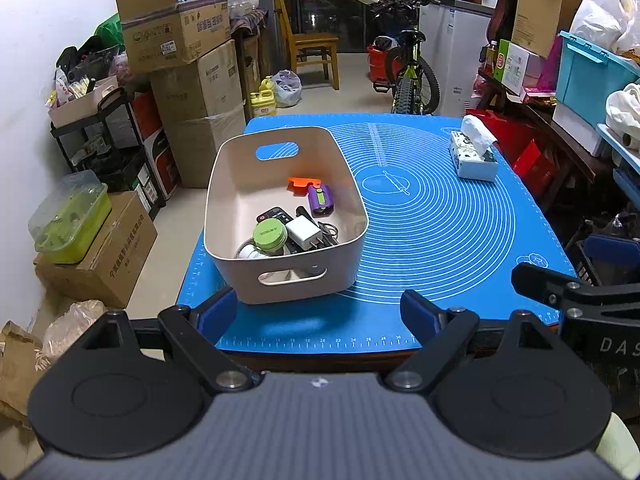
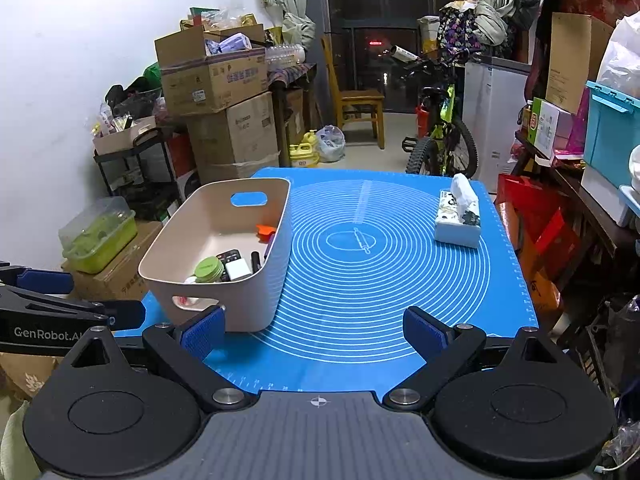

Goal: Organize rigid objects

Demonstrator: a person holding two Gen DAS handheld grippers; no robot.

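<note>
Bin [image 1: 240, 176] sits on left part of blue mat [image 1: 440, 240], ahead and slightly left of our left gripper [image 1: 316, 312], further left of our right gripper [image 2: 316, 332]; left is nearer. Bin's long axis runs away from us. We hold both grippers wide apart, empty. Inside bin: green-lidded jar [image 1: 270, 234], white charger [image 1: 304, 232], remote [image 1: 274, 214], purple gadget [image 1: 320, 199], orange piece [image 1: 302, 183], scissors [image 1: 330, 230]. Tissue box [image 1: 474, 156] stands far right on mat. We judge nothing loose remains on mat.
</note>
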